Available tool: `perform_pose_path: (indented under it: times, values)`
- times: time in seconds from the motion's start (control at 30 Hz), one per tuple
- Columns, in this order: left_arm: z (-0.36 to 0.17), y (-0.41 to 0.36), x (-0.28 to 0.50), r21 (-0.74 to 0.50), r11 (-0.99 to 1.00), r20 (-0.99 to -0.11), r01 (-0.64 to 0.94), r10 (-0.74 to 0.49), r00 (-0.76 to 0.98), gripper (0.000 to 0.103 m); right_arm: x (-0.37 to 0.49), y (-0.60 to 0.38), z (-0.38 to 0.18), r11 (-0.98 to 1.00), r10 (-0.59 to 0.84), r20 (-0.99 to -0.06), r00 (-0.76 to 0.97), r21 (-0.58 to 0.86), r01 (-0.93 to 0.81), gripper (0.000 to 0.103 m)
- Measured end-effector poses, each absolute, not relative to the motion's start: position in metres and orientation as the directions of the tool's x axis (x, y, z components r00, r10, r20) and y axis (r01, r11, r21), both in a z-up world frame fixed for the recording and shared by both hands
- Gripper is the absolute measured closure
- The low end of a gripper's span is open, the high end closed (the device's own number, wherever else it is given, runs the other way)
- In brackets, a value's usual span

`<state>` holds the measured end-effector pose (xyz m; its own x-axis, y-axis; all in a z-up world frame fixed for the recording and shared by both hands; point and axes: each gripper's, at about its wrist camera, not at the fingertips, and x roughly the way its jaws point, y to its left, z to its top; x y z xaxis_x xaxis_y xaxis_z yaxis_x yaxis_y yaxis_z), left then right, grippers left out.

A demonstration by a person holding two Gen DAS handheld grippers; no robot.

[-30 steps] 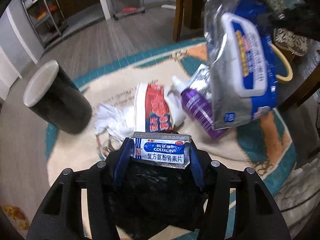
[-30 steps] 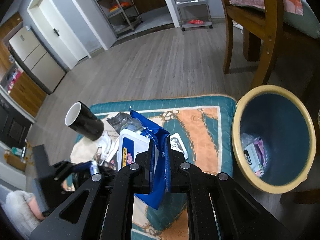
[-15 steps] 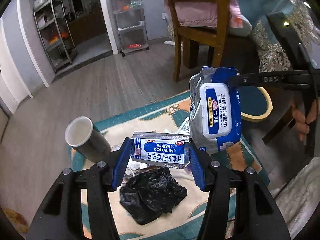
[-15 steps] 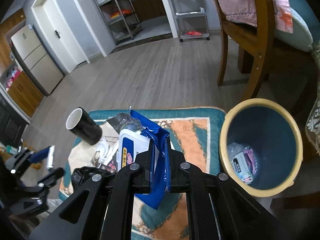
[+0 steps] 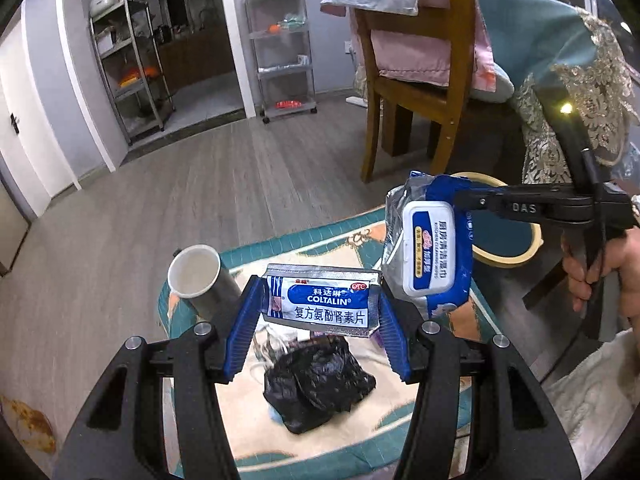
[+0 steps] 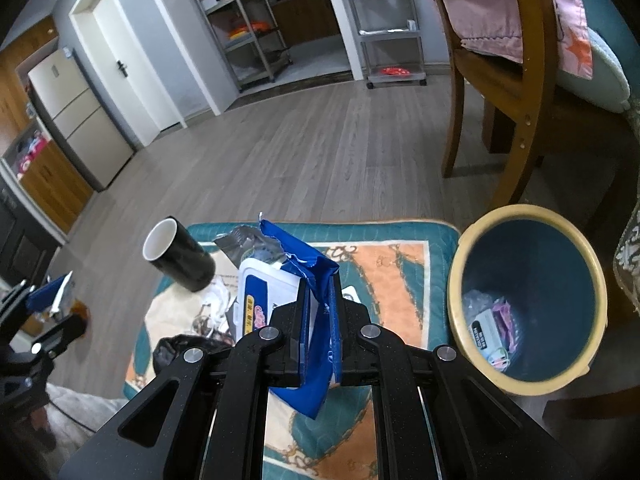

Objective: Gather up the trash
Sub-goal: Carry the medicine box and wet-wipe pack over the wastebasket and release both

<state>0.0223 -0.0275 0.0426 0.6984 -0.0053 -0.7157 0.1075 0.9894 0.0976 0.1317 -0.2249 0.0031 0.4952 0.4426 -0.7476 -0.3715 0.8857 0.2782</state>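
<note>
1. The bin (image 6: 592, 292) stands beside the rug (image 6: 400, 264); a drop from here would miss it.
2. The right claw (image 6: 318, 300), clamped shut, pinches only the wipes pack's (image 6: 272, 292) torn blue edge, which may rip.
3. The left claw (image 5: 320, 304), half open, grips a foil sachet (image 5: 320, 300) by its ends above the rug; it could buckle and slip.
</note>
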Motion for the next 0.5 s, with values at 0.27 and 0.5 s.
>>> perform_pose_path:
  times: [0.27, 0.5]
  values:
    - [0.036, -0.065, 0.068, 0.039, 0.982, -0.71, 0.184, -0.102, 0.697, 0.048, 0.138, -0.275, 0.031, 0.928, 0.371, -0.69, 0.621, 0.247, -0.279, 0.093]
    - [0.023, -0.144, 0.121, 0.059, 0.929, -0.734, 0.365, -0.207, 0.647, 0.048, 0.16, -0.356, 0.032, 0.985, 0.153, -0.674, 0.723, 0.163, -0.056, 0.093]
